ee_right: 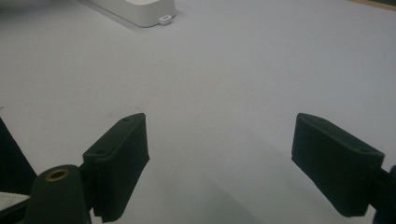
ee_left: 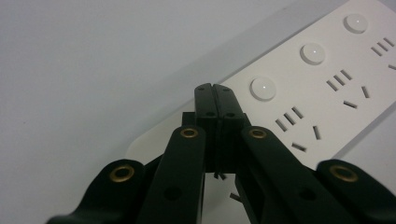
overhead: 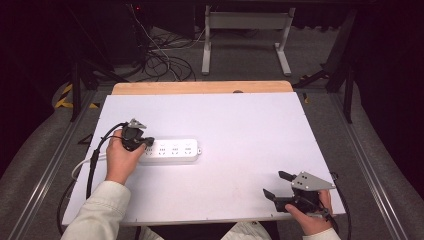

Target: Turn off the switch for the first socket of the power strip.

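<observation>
Here, a white power strip lies flat on a white table, left of centre, its long side running left to right. The left gripper, held in the person's left hand, sits over the strip's left end. In the left gripper view, its two black jaws are pressed tightly together with no gap between them, tips over the end of the strip, just short of the nearest of three round white buttons; whether the tips actually touch the strip cannot be told. Nothing is held between them. The right gripper rests at the near right corner of the table, well apart from the strip. In the right gripper view, its jaws are spread wide over bare table, with the strip's far end at the top left.
</observation>
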A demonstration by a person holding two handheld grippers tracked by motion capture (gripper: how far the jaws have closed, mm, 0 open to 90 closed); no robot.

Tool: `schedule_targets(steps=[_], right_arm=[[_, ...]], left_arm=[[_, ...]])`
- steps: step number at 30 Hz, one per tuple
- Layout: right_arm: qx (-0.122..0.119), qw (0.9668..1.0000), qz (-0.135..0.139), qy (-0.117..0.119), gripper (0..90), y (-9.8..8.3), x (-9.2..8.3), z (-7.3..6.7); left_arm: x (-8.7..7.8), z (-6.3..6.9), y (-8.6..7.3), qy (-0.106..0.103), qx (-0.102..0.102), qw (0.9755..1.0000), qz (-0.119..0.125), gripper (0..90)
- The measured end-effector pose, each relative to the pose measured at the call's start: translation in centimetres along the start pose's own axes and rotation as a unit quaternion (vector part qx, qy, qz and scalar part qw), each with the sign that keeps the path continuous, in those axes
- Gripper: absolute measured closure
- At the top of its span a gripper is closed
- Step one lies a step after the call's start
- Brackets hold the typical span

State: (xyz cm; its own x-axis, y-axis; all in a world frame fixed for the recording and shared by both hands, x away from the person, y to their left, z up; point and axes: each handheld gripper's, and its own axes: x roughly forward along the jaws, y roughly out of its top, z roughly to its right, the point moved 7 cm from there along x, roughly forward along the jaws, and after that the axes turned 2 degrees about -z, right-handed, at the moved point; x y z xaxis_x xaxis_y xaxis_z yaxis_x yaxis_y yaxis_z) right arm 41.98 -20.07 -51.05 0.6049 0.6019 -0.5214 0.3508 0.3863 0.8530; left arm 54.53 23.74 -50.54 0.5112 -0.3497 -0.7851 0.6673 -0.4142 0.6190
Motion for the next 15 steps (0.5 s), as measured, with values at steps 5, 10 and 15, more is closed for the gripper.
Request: schedule_targets(steps=[5,10,15], right_arm=[[0.0,1.0,0.001,0.004,18.9,0.03,-0.03,-0.09],[-0.002,1.0,0.0,0.004,18.9,0.02,0.04,-0.19],[-0.004,1.0,-0.001,0.004,18.9,0.01,0.03,-0.2]], left_arm=[[-0.06,-0.08,-0.21,-0.009,-0.012,0.9998,0.01,90.0],[-0.01,0.09,-0.24,-0.003,-0.006,0.9999,0.012,90.0],[-0.01,0.09,-0.26,-0.002,-0.007,0.9999,0.011,90.0]])
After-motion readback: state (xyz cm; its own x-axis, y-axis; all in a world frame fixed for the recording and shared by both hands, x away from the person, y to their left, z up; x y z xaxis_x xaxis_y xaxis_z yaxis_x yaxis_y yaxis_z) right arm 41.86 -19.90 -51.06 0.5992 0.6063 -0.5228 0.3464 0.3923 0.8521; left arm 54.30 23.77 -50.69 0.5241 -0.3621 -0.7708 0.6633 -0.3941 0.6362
